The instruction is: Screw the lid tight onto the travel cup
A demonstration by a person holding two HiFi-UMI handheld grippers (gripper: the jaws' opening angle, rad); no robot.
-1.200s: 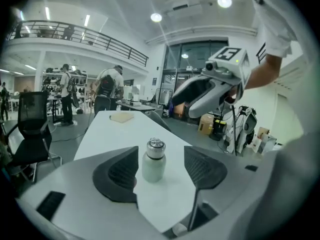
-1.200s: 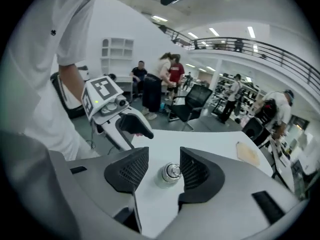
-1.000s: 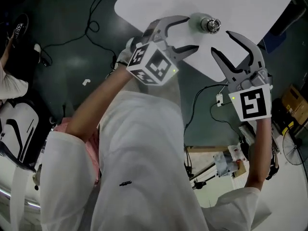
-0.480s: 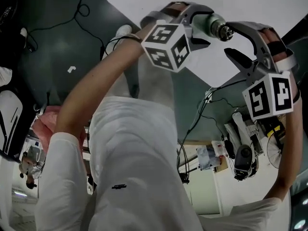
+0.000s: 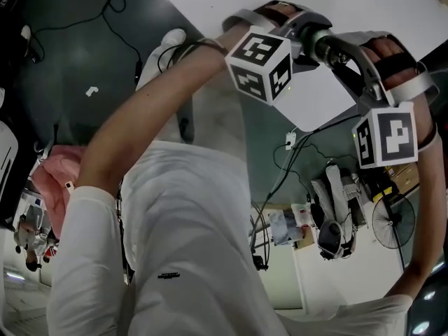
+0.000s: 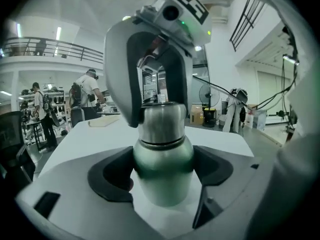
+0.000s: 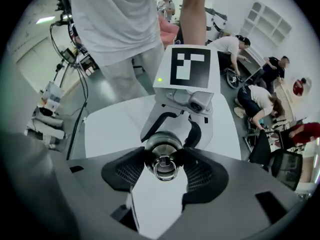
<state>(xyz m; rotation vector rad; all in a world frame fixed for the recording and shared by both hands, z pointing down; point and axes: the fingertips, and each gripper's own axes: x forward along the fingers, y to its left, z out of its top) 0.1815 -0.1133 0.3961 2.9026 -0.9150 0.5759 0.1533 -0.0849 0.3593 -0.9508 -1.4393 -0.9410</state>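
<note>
A steel travel cup stands upright on the white table, its lid on top with a metal ring. My left gripper comes in level. Its jaws have just been opening and stand open round the cup's body, pads close beside it. My right gripper points straight down over the lid. Its jaws have just been closing, and its pads touch the lid's sides. In the head view both grippers meet at the cup.
The cup stands near the table's near edge. Cables trail over the dark floor beneath. A fan and camera gear stand beyond the table. Several people work in the background.
Both grippers have closed in on the cup from apart. The left one slid round its body. The right one rolled and sank onto the lid.
</note>
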